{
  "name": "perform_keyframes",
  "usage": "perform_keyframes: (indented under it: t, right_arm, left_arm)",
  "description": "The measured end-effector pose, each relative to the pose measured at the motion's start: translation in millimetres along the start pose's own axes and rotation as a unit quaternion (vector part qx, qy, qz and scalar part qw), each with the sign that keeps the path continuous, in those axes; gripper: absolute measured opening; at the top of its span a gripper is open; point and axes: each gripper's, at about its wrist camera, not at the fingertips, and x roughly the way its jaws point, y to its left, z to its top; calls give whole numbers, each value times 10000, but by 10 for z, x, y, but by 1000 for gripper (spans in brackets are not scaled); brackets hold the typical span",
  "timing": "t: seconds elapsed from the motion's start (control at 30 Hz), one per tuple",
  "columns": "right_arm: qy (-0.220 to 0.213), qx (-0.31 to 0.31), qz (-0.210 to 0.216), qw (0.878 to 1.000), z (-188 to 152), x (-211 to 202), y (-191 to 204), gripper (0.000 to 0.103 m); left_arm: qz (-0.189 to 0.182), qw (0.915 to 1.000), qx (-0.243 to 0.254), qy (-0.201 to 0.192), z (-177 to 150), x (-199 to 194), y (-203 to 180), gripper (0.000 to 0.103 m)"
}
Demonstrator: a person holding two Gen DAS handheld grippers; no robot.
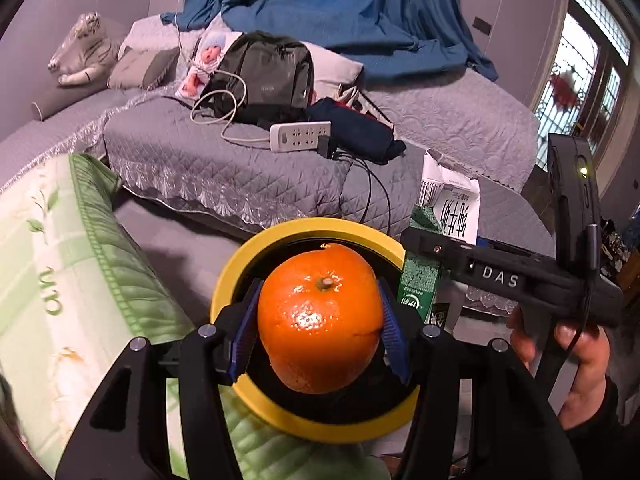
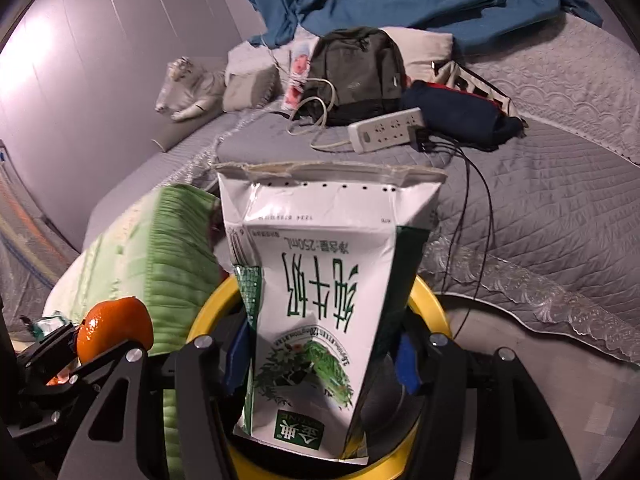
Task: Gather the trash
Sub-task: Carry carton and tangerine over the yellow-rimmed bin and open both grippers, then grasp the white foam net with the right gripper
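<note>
My left gripper [image 1: 320,328] is shut on an orange [image 1: 320,320] and holds it over the yellow-rimmed bin [image 1: 232,272], whose inside is black. My right gripper [image 2: 320,356] is shut on a white and green milk carton [image 2: 320,300], held upside down over the same bin [image 2: 428,300]. The carton also shows in the left wrist view [image 1: 444,216], just right of the bin, with the right gripper's body beside it. The orange shows at the lower left of the right wrist view [image 2: 116,328].
A green patterned pillow [image 1: 68,260] lies left of the bin. Behind is a grey quilted sofa [image 1: 224,160] with a dark backpack [image 1: 264,76], a white power strip [image 1: 300,136] with cables, a doll, a plush tiger and a blue cloth.
</note>
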Motion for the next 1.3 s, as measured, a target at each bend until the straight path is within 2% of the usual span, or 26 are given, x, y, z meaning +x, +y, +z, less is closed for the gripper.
perform_keyframes:
  t: [0.03, 0.07, 0.13, 0.17, 0.27, 0.3, 0.4, 0.47, 0.5, 0.63, 0.7, 0.77, 0.83, 0.87, 0.9, 0.93, 1.03, 1.07, 1.13, 1.23, 1.3]
  right_arm:
    - [2, -18, -41, 10000, -8, 29, -14, 56]
    - [-27, -46, -118, 9999, 2, 31, -15, 57]
    - [-186, -101, -428, 9989, 12, 10, -46, 72]
    - [-230, -76, -494, 9985, 23, 0, -81, 74]
    - [-337, -20, -651, 9973, 31, -66, -176, 74]
    - [-411, -30, -731, 9965, 22, -122, -188, 76]
    - [-772, -87, -881, 9931, -46, -316, -200, 89]
    - [-993, -81, -836, 9915, -89, -449, -187, 91]
    - [-1097, -108, -754, 9910, -113, -510, -164, 95]
    - [-1708, -531, -116, 9838, -253, -795, 114, 95]
    - [-1745, -889, 568, 9790, -339, -924, 368, 95]
    - [-1571, -1210, 1468, 9691, -448, -1013, 677, 95]
    - [-1317, -1499, 2269, 9533, -563, -1067, 992, 95]
    - [-1221, -1602, 2549, 9458, -607, -1089, 1117, 95]
    - [-1073, -1750, 2916, 9343, -668, -1106, 1285, 95]
    - [-842, -1956, 3352, 9178, -760, -1111, 1507, 95]
    - [-375, -2432, 3944, 8854, -983, -1130, 1996, 95]
    - [-191, -2653, 4224, 8665, -1099, -1148, 2185, 95]
    - [100, -3071, 4533, 8367, -1346, -1185, 2539, 95]
    - [295, -3786, 4558, 8050, -1729, -1270, 2944, 95]
    - [379, -4038, 4618, 7888, -1921, -1313, 3168, 95]
  left_arm:
    - [-14, 10000, -5, -9, -3, 30, -6, 57]
    - [-4, 10000, -48, -70, -5, 29, 2, 67]
    - [-14, 9996, -174, -216, 12, -15, 31, 85]
    - [-18, 9991, -272, -334, 29, -75, 66, 90]
    - [24, 9972, -506, -541, 60, -236, 167, 93]
    - [139, 9961, -574, -660, 57, -325, 202, 93]
    - [408, 9919, -646, -1014, 41, -606, 275, 95]
    - [645, 9864, -746, -1316, -2, -901, 340, 95]
    - [692, 9842, -795, -1423, -26, -1036, 372, 95]
    - [947, 9767, -873, -1715, -167, -1695, 513, 95]
    - [1153, 9714, -756, -1934, -329, -2119, 616, 95]
    - [1469, 9641, -621, -2123, -546, -2525, 748, 95]
    - [1776, 9565, -534, -2252, -731, -2847, 868, 95]
    - [2050, 9494, -476, -2331, -900, -3069, 945, 95]
    - [2253, 9441, -430, -2368, -1016, -3228, 1001, 95]
    - [2554, 9368, -363, -2364, -1183, -3425, 1069, 95]
    - [3195, 9170, -502, -2335, -1538, -3807, 1232, 95]
    - [3328, 9103, -623, -2383, -1704, -3958, 1284, 95]
    - [3432, 9034, -890, -2413, -1951, -4169, 1375, 95]
    - [3580, 8924, -1231, -2456, -2307, -4363, 1447, 95]
    - [3668, 8858, -1410, -2468, -2515, -4413, 1465, 95]
